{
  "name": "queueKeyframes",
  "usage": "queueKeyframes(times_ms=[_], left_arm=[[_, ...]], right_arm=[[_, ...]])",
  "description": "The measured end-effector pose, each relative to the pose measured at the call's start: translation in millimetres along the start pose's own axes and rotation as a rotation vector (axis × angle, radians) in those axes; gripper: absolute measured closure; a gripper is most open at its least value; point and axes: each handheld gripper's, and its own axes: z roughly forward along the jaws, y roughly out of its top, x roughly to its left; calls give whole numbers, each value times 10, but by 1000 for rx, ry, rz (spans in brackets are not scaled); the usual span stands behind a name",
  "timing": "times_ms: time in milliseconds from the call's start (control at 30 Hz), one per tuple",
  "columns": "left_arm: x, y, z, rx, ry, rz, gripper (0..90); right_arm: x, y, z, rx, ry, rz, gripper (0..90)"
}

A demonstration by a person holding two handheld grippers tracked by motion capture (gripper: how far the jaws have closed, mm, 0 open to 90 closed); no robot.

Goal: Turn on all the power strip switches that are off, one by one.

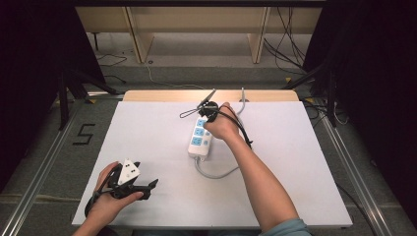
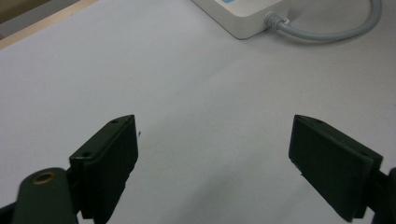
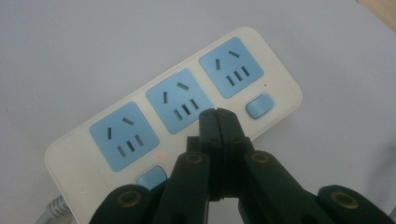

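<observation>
The right hand-held gripper (image 3: 217,113), closed and empty, hovers over the power strip (image 3: 177,116); press its middle switch squarely while the open left hand-held gripper (image 2: 212,154) idles.

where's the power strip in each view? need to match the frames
High view: power strip at table centre, slanted, under the right hand-held gripper.
Left gripper view: one end of it at the top edge, right of centre, beyond the open jaws.
Right gripper view: it spans the middle, three blue sockets, shut jaws above it.
Shared landmark: its grey cable.
</observation>
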Motion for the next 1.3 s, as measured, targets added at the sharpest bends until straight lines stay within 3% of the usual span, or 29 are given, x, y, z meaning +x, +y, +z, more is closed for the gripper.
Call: queueKeyframes(times_ms=[1300], left_arm=[[1, -7, 1, -2, 1, -11, 157]], right_arm=[[-152, 142, 68, -11, -30, 31, 900]])
